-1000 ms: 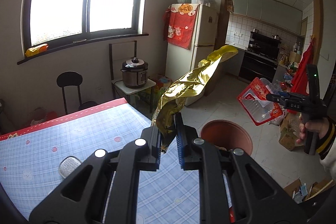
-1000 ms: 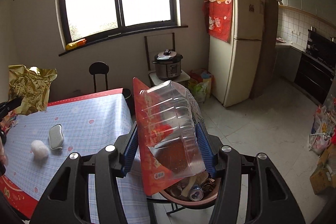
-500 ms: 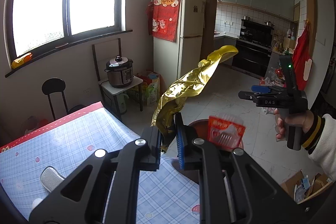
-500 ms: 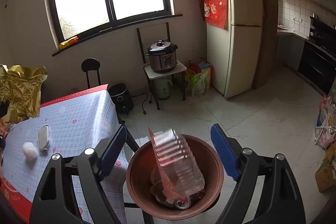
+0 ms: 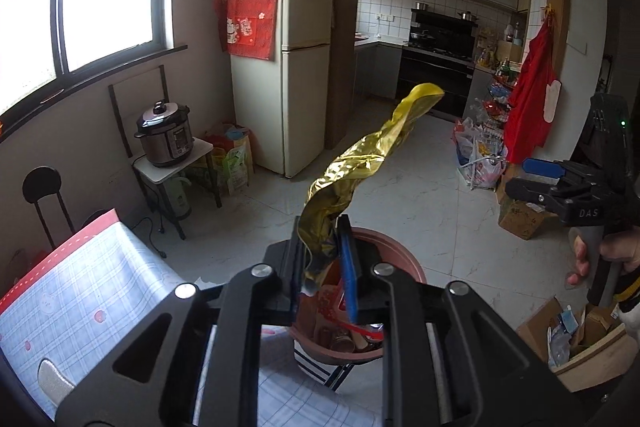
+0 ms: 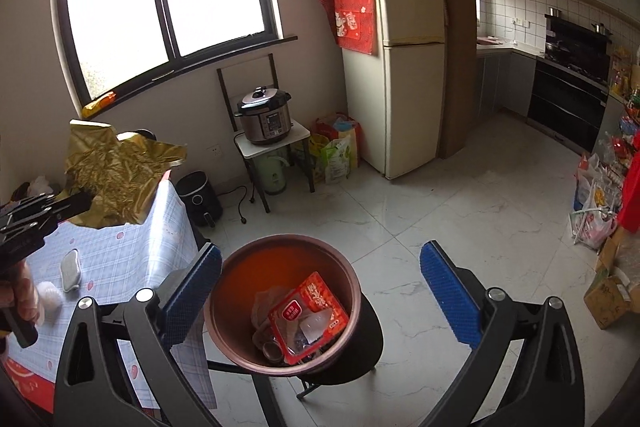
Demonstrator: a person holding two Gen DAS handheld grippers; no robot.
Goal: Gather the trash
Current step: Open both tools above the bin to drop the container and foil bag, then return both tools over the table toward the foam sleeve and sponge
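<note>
Between our left gripper's (image 5: 326, 259) black fingers with blue pads we see a crinkled gold foil wrapper (image 5: 360, 163). Below those fingertips sits a terracotta-brown bin (image 6: 280, 303), orange-red inside, holding a red and clear plastic package (image 6: 308, 311) with white print. Our right gripper (image 6: 320, 291) is black too, its pads a dotted blue. Left of its fingers the tablecloth (image 6: 132, 247) is pale blue plaid with small red spots and a red border.
</note>
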